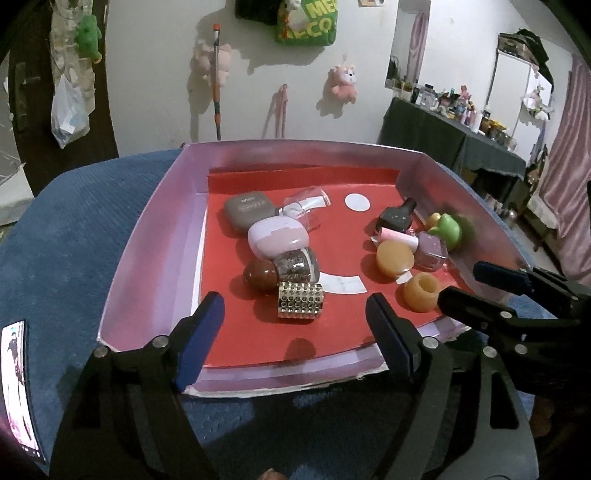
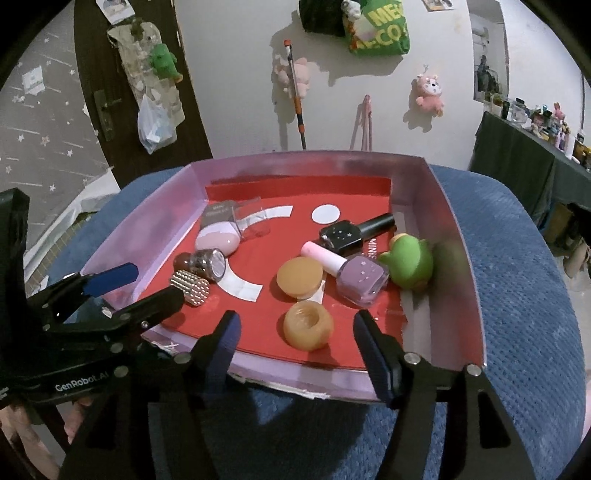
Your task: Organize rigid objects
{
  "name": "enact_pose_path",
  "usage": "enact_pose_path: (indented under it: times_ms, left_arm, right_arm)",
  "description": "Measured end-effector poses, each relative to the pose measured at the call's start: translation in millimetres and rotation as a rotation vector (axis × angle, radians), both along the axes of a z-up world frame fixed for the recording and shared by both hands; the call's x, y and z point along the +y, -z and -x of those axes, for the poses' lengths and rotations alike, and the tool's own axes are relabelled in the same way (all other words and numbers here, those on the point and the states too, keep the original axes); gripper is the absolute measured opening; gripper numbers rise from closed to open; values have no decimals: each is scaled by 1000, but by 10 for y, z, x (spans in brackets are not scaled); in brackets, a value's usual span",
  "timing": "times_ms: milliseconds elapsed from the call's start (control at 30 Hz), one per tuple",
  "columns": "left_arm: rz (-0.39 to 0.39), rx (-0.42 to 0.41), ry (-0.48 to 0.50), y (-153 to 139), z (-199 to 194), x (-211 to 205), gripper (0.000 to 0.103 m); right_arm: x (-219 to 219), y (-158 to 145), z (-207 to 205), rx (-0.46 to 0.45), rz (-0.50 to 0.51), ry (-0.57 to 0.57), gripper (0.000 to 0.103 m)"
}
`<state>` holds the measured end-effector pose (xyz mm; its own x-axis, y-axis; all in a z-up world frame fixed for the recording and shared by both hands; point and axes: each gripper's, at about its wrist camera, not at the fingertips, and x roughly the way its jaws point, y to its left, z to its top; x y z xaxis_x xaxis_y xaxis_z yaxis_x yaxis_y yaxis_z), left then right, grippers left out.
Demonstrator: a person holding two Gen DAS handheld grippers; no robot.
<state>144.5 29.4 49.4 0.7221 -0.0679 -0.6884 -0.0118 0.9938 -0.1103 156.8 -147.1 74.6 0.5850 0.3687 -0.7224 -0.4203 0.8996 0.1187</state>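
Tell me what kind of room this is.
Most likely a bedroom at home: plush toys hang on the wall, a dark-draped table is crowded with bottles and trinkets, and pink curtains hang at the right.

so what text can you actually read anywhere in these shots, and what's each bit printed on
"GenRobot.AI": on the left tongs' black arm.
"MINIS", cut off: on the red tray liner beside the purple polish bottle.
"ME" over "ECO", partly hidden: on the green bag on the wall.
Grey case: lettering too blurred to read.
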Motion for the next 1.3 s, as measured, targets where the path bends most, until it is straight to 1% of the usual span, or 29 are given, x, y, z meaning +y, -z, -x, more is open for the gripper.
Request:
enact_pose_path:
  times_ms: [67,133,167,200,233,300,533,667,767,867,933,1300]
  left_arm:
    - [-5,-7,-12,-11,28,10,81]
    - [-11,-16,-26,-17,59,24,87]
    - [-12,-21,-33,-22,81,32,92]
    - [-13,-26,-39,-26,103,38,95]
    - [-14,-33,-46,-27,130,47,95]
    - [-21,-41,-49,-20,163,45,95]
    - [-54,-56,-69,61,254,39,95]
    - [-37,-57,-76,117,281,76,96]
    - [-23,-58,-78,136,286,108,96]
    - [-22,-59,-80,142,289,115,96]
    - [-21,-47,-77,163,276,111,99]
    - [-7,-35,-77,187,267,112,100]
  right_arm:
    - [-29,-27,36,-12,-10,10,73]
    - [-60,-47,69,-23,-18,20,76]
    - [-76,-53,82,-28,-24,25,78]
    - [-94,-56,97,-33,-32,32,83]
    - [-112,-56,117,-42,-39,41,88]
    - [-130,-50,156,-61,-45,56,94]
    - [-155,23,279,-122,-23,114,96]
    - [-155,97,283,-125,-25,126,97]
    - [-124,117,305,-147,-6,127,97]
    - [-89,148,300,-137,-1,116,97]
    - [-75,157,303,-141,10,118,97]
    - [-60,168,315,-146,23,111,98]
